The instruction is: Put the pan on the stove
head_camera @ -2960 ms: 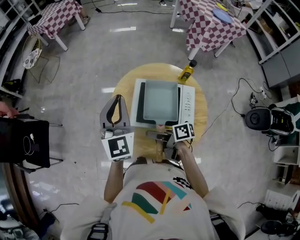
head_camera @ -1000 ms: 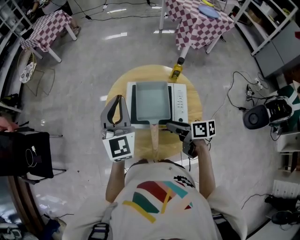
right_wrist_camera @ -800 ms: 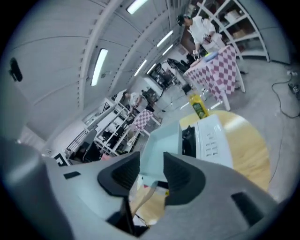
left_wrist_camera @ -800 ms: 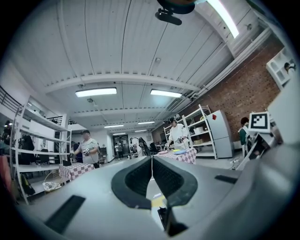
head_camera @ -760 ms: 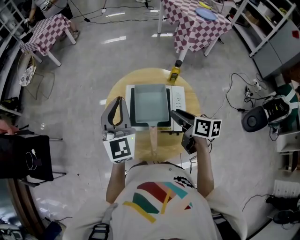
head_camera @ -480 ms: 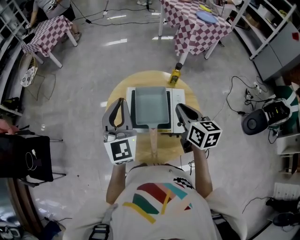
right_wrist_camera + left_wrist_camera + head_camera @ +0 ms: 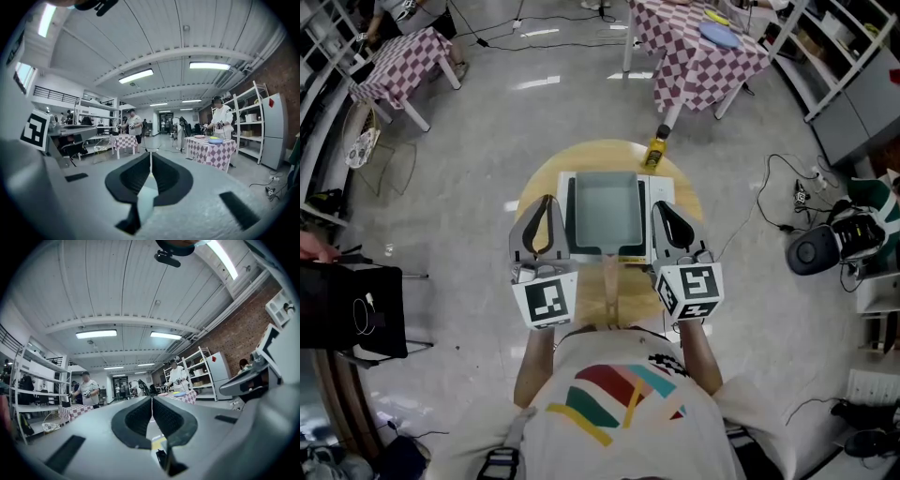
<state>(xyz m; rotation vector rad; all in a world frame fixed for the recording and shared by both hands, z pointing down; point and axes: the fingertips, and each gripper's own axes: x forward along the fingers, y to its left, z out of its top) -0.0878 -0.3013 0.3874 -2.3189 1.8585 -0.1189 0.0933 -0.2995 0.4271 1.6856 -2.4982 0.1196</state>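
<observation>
- While the right gripper (image 7: 150, 157) is closing, its pads meet at the tips with nothing between them. Its view looks past the jaws at the ceiling and the far room, not at the table.
- Left gripper (image 7: 151, 400): jaws pressed together, also empty, same upward look into the room.
- Head view: left gripper (image 7: 546, 202) and right gripper (image 7: 662, 208) are held side by side above the near half of the round table (image 7: 623, 150), tips pointing away from the person.
- Pan (image 7: 605, 211) sits between and below the two sets of jaws. It's square and grey, resting flat on the stove (image 7: 563, 187) in the middle of the table.
- Key relation: the pan's long axis runs straight toward the person. Its handle (image 7: 610, 281) sticks out past the stove's near edge, along the gap between the grippers.
- Neither gripper touches the pan or handle. Each is off to one side, the left over the stove's left edge, the right over its right side.
- Which is nearer: looks about even, can't call it from here.
- Yellow bottle (image 7: 655, 150) stands at the far table edge, beyond the stove, well clear of both grippers.
- My read: the pan already looks placed, so the task looks done.
- If a re-grip is wanted, the handle is the target. Either gripper has to tip down, open, and come in across the handle from its own side.
</observation>
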